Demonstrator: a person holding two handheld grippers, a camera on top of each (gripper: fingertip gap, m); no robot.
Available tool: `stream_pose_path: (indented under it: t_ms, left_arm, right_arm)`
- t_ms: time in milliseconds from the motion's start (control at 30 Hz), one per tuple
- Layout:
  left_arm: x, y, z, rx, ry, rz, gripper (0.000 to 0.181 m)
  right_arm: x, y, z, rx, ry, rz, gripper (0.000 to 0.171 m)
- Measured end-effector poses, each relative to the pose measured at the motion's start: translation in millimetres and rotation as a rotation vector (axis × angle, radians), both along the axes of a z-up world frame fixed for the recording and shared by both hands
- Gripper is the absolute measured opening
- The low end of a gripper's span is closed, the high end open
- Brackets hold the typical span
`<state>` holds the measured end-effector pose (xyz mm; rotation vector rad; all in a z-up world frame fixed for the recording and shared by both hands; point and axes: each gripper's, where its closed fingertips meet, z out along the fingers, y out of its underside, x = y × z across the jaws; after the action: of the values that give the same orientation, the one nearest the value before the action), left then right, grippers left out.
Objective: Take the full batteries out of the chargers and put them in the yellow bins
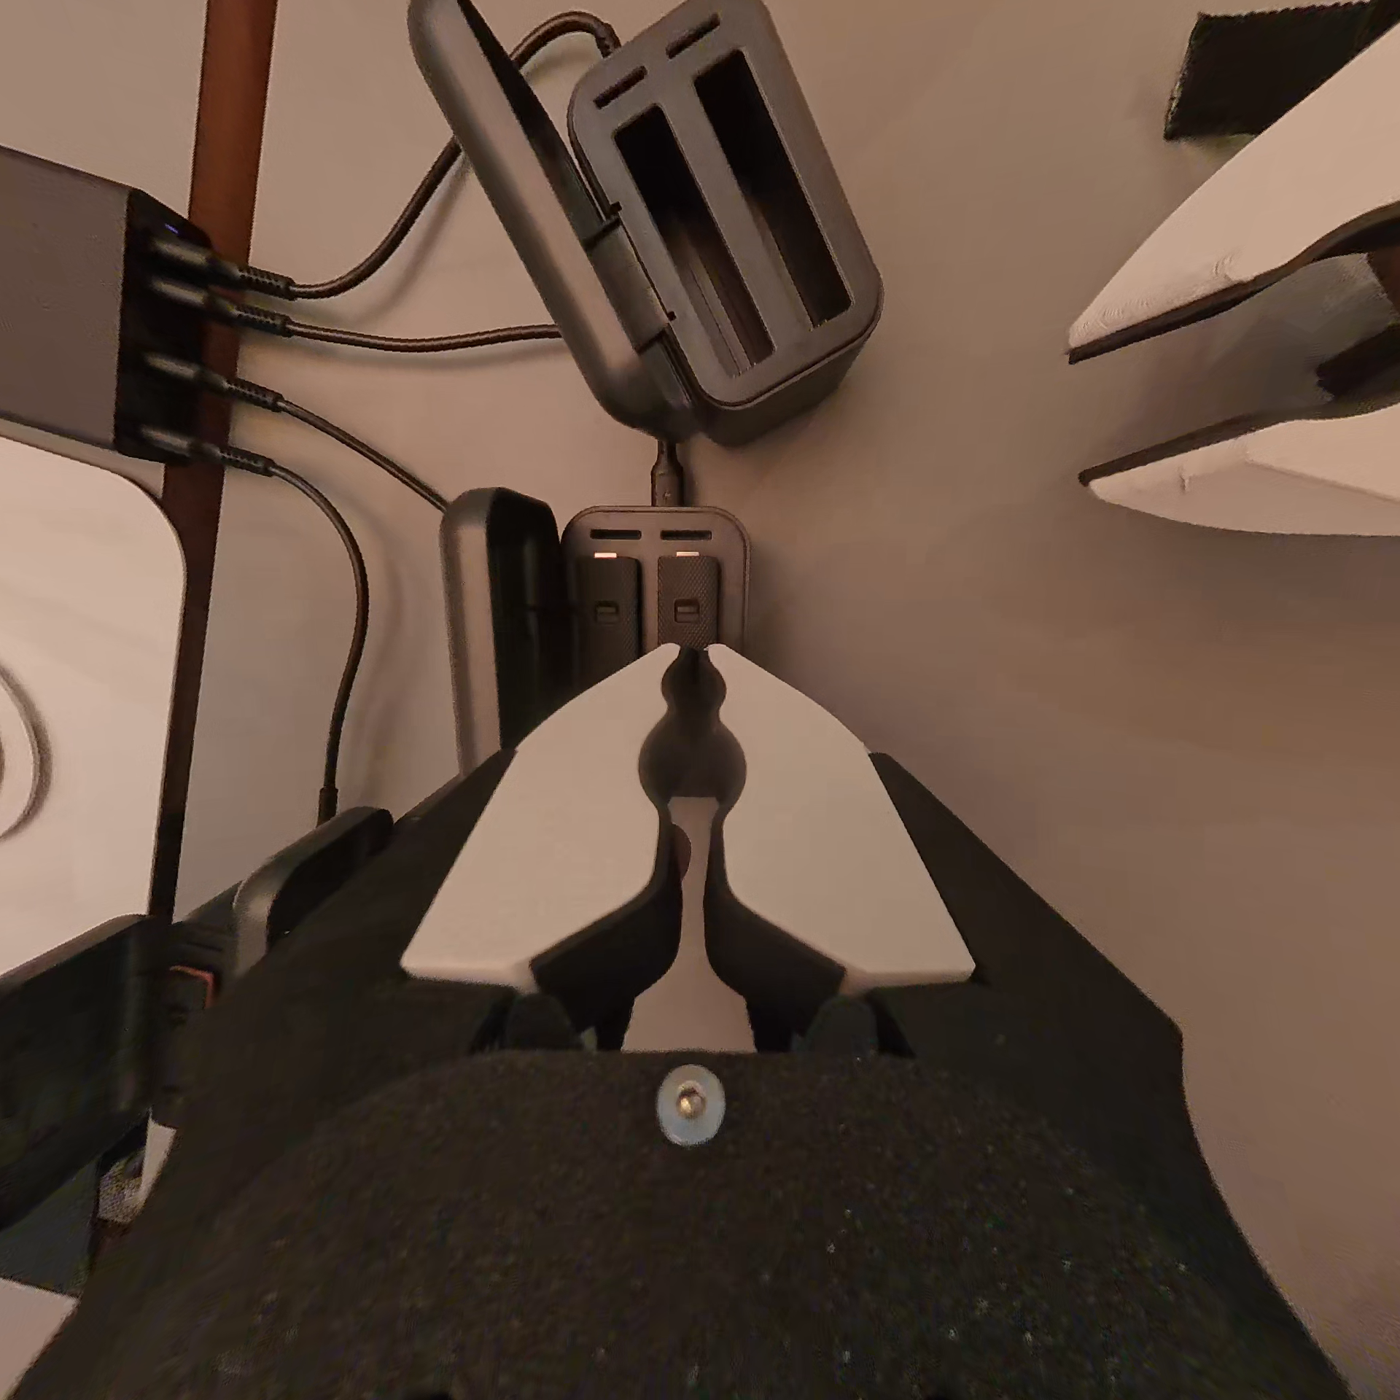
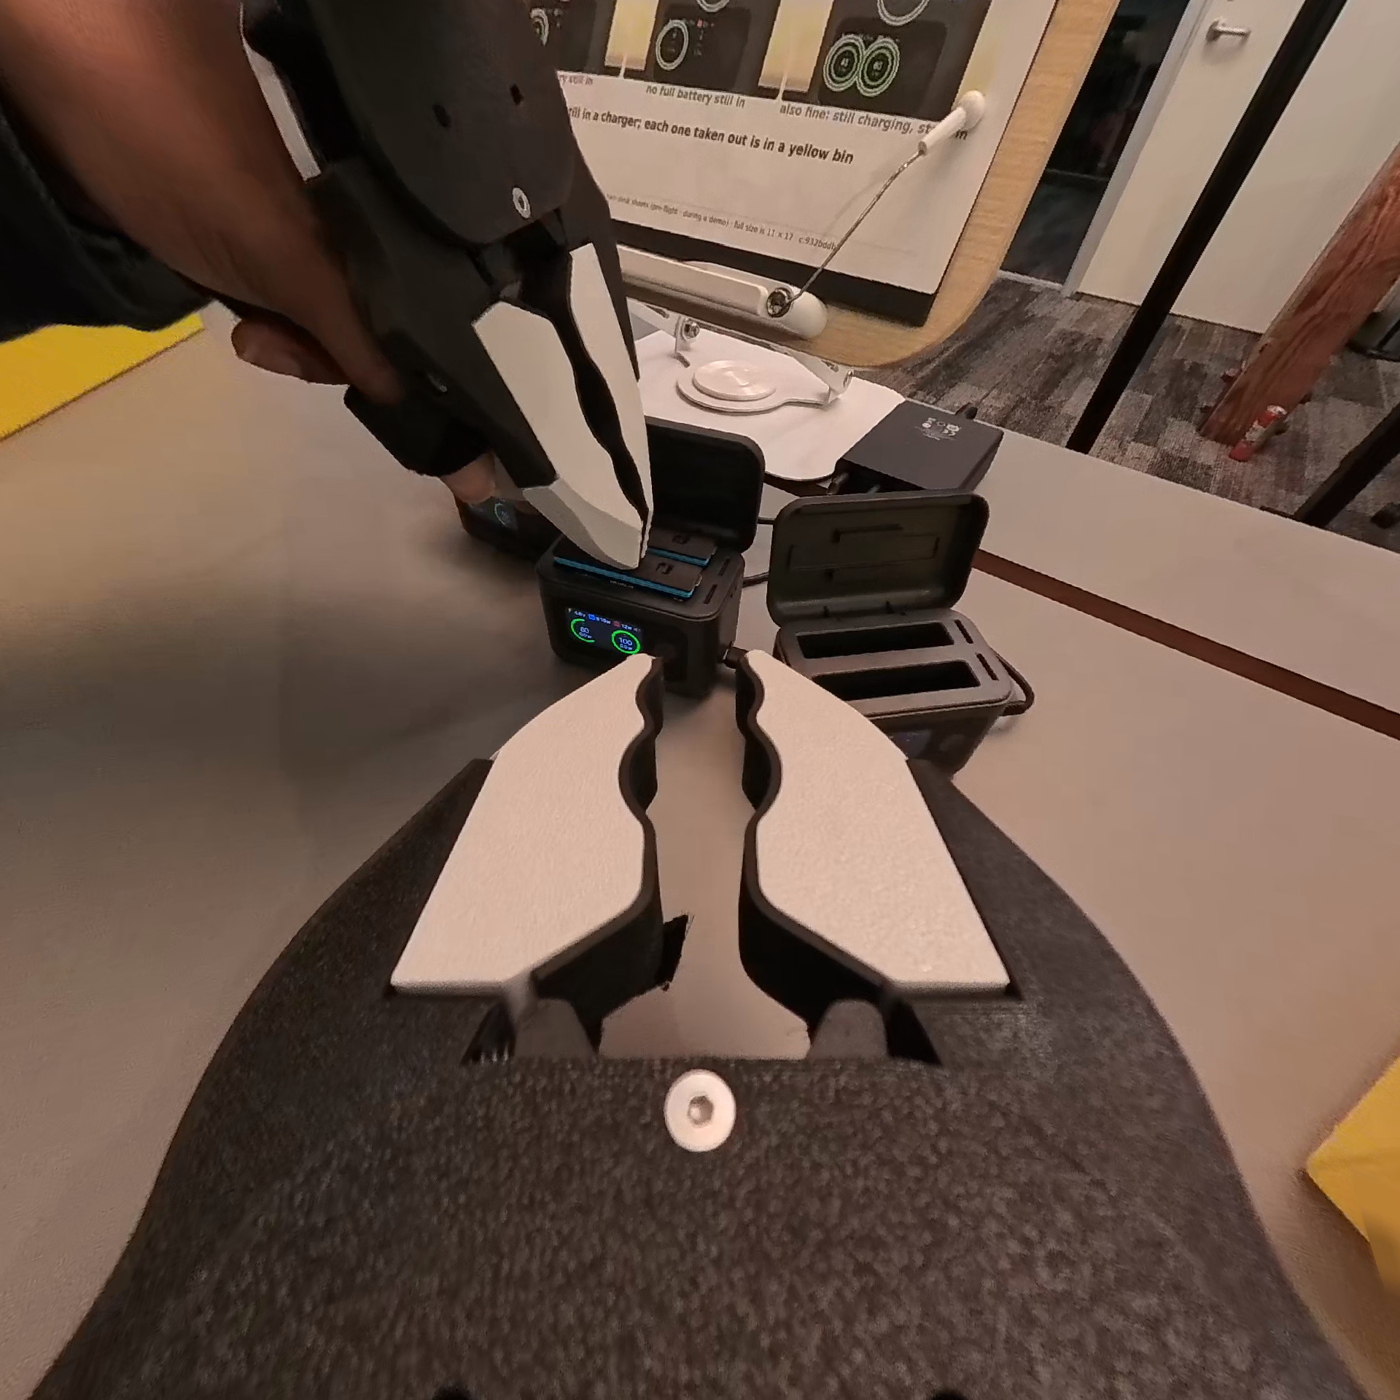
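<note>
presently the left gripper (image 1: 691,648) is standing nose-down over the near charger (image 1: 655,576), its white fingers (image 1: 606,765) drawn almost together with only a thin slit at the tips. the tips are meeting the near end of the right-hand battery (image 1: 686,598); whether they are pinching its edge or only touching it i cannot tell from the left wrist view. the steep approach is presumably there because the batteries sit deep in narrow slots, so only their top ends are reachable. the second battery (image 1: 606,598) is sitting in the slot beside it, untouched.

the right gripper (image 2: 697,667) is hovering low over the table (image 2: 265,757), just in front of the same charger, fingers parted by a moderate gap and holding nothing. judging by its place, it is waiting clear of the work or ready to steady the charger body during the pull.

from the right wrist view, the charger's front screen (image 2: 606,632) is lit with green rings, and its lid (image 2: 708,485) is standing open behind the slots.

farther off, a second charger (image 1: 727,250) is lying open with both slots empty, so that one looks finished. braided cables (image 1: 379,333) are running from the chargers to a power hub (image 1: 91,318) at the left. a yellow bin (image 2: 1364,1182) corner is showing at the right edge of the right wrist view, well apart from the chargers.
</note>
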<state>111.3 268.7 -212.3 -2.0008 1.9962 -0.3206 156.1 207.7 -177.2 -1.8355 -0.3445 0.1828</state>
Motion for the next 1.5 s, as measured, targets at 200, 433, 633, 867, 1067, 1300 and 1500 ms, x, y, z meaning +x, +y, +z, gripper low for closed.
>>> stream_pose_path:
  t_ms: [200,433,633,867,1067,1300,1500]
  left_arm:
    - [0.2,-1.5,0.6,0.011,-0.022,-0.013,0.000]
    - [2.0,-8.7,39.2,0.014,-0.337,0.049,0.003]
    - [-16.4,-27.8,69.2,-0.052,-0.648,0.151,0.011]
    - [-43.5,-29.2,43.6,-0.057,-0.775,0.283,0.037]
    - [-37.6,-8.4,1.1,0.008,-0.676,0.320,0.062]
    - [-24.1,3.3,-27.8,0.020,-0.590,0.311,0.067]
    - [-21.3,7.0,-43.1,0.087,-0.540,0.271,0.062]
  right_arm:
    - [0.5,-0.6,-0.3,0.000,-0.008,-0.002,0.018]
    - [1.1,-0.8,-1.0,-0.002,-0.003,-0.002,0.018]
    - [1.1,-0.4,-3.5,-0.004,-0.011,-0.007,0.018]
    - [-3.4,1.1,-9.7,-0.012,-0.013,-0.011,0.025]
    - [-13.5,16.5,-11.0,-0.058,0.035,-0.076,0.054]
    - [-35.6,49.3,-23.9,-0.191,0.081,-0.150,0.066]
    - [-48.3,68.3,-33.3,-0.235,0.042,-0.214,0.063]
